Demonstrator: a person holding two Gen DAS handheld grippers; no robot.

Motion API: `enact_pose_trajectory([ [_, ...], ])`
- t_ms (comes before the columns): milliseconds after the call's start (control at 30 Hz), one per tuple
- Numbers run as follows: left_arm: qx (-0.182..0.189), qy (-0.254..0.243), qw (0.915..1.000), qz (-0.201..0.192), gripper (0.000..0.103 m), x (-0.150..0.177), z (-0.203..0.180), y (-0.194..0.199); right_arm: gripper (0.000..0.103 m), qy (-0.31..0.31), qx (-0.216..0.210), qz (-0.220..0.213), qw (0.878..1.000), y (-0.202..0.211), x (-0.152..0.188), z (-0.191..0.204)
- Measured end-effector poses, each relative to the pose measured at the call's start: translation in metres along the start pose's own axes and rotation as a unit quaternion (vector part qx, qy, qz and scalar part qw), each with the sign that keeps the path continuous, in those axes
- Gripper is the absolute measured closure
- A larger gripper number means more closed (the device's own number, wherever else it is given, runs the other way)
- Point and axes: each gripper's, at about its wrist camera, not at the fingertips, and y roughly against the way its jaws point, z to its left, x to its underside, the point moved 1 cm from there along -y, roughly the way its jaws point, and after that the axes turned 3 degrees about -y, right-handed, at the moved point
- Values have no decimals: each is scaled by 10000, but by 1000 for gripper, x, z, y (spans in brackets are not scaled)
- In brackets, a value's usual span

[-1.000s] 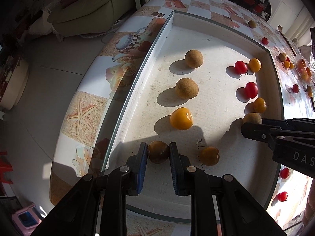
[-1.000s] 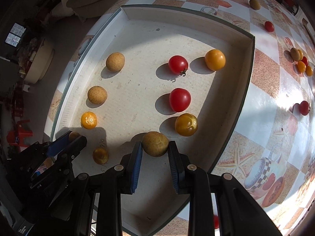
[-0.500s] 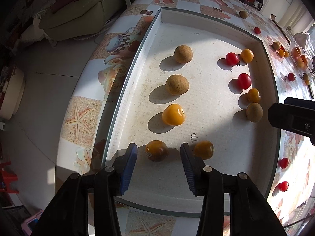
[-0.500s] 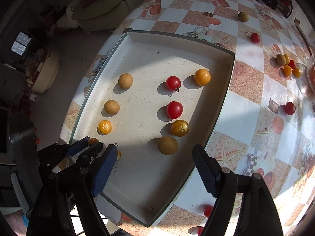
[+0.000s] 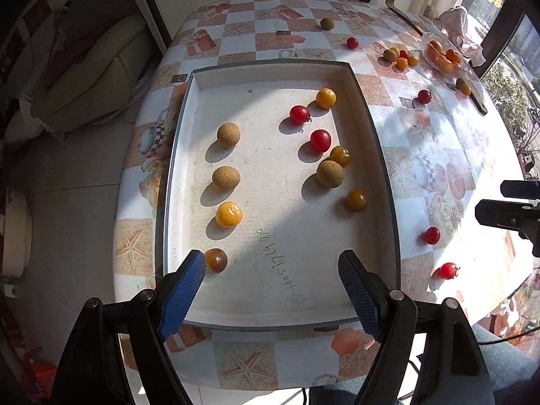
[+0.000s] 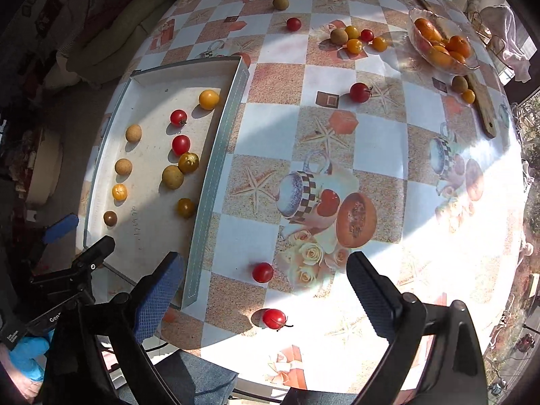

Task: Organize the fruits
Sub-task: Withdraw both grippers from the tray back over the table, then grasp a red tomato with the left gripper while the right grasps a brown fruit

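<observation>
A white tray [image 5: 378,141] holds fruit in two columns: tan balls [image 5: 228,134] and yellow and dark tomatoes [image 5: 216,260] on the left, red tomatoes [image 5: 320,140], yellow ones and a tan ball [image 5: 330,173] on the right. My left gripper [image 5: 271,290] is open and empty, high above the tray's near end. My right gripper [image 6: 263,300] is open and empty above two loose red tomatoes [image 6: 263,272] [image 6: 274,318] on the tablecloth, right of the tray [image 6: 216,155].
More loose tomatoes and tan fruit [image 6: 351,38] lie across the patterned table. A glass bowl of oranges [image 6: 438,47] and a wooden board [image 6: 482,101] stand at the far right. A sofa [image 5: 84,77] is beyond the table's left edge.
Both grippers let go of their fruit in the tray, opened wide and pulled back and up. The right gripper swung right, over the tablecloth.
</observation>
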Motion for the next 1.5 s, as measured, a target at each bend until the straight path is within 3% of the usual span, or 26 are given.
enact_pose_trajectory([
  [133, 117, -426, 9990, -52, 21, -9, -24, 10, 5, 60, 334, 267, 9991, -3, 30, -19],
  [367, 517, -809, 9954, -20, 21, -29, -61, 16, 5, -349, 446, 591, 9966, -12, 74, -44],
  [700, 651, -1201, 9905, -164, 21, -81, -112, 19, 5, -1126, 483, 217, 9922, 10, 72, -92],
  [933, 622, -766, 9949, -187, 21, -139, -138, -4, 5, -1458, 712, -352, 9861, 32, 26, -146],
  [1200, 405, -596, 9971, -251, 21, -175, -174, -53, 7, -1439, 701, -1167, 9802, 30, -65, -189],
  [1367, 237, -509, 9977, -383, 21, -190, -191, -78, 30, -1323, 651, -1505, 9776, 13, -107, -206],
  [1500, 135, -439, 9977, -500, 21, -198, -198, -92, 41, -1221, 668, -1740, 9749, 0, -128, -214],
])
